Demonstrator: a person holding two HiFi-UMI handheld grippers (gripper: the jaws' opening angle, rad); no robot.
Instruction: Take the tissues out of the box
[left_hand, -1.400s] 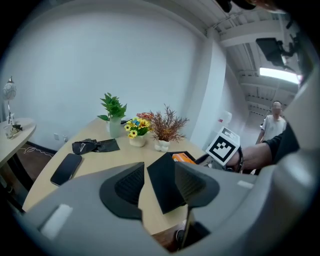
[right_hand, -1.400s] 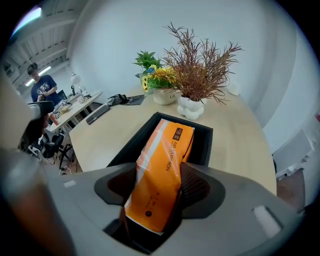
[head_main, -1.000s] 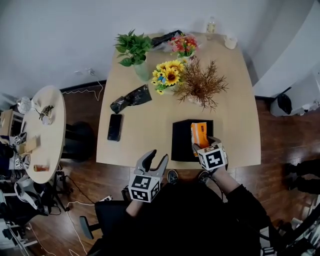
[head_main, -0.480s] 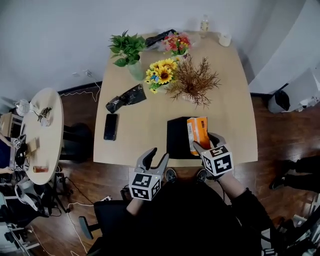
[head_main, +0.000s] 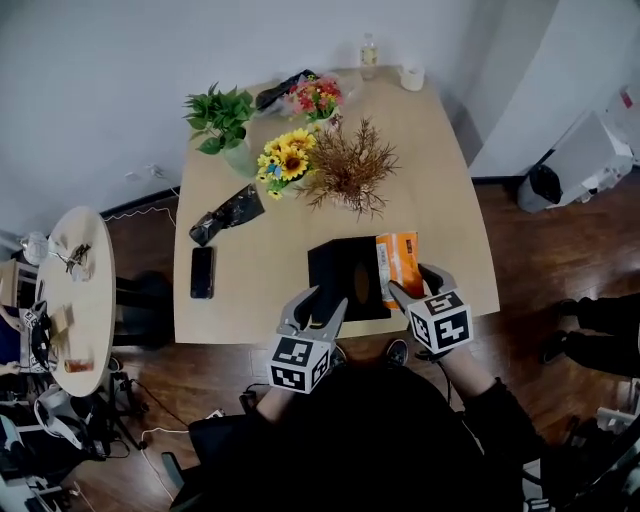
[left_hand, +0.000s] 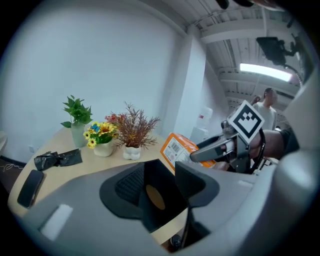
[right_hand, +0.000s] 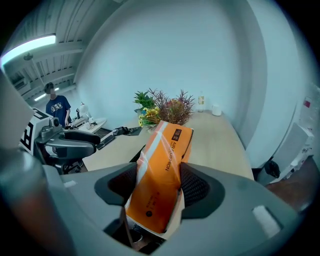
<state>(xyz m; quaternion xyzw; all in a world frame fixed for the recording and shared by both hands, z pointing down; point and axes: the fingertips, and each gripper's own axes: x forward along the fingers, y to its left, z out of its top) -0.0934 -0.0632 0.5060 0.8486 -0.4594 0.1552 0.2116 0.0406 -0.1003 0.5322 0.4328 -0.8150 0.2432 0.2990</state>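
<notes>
Right claw is clamped on the orange tissue pack, with 1 pad on each broad face. The pack is tilted at the 3 o'clock side of the black box. Left claw is wide and grips nothing, at the box's 7 o'clock edge with the box in its gap. The pack looks nearly clear. To finish well: lift straight, don't squeeze the soft pack harder, pin the box rim with the left claw, then set down on bare counter at 3 o'clock.

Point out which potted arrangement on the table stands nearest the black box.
The reddish-brown dried bush; the sunflowers, green plant and pink flowers stand farther back.
</notes>
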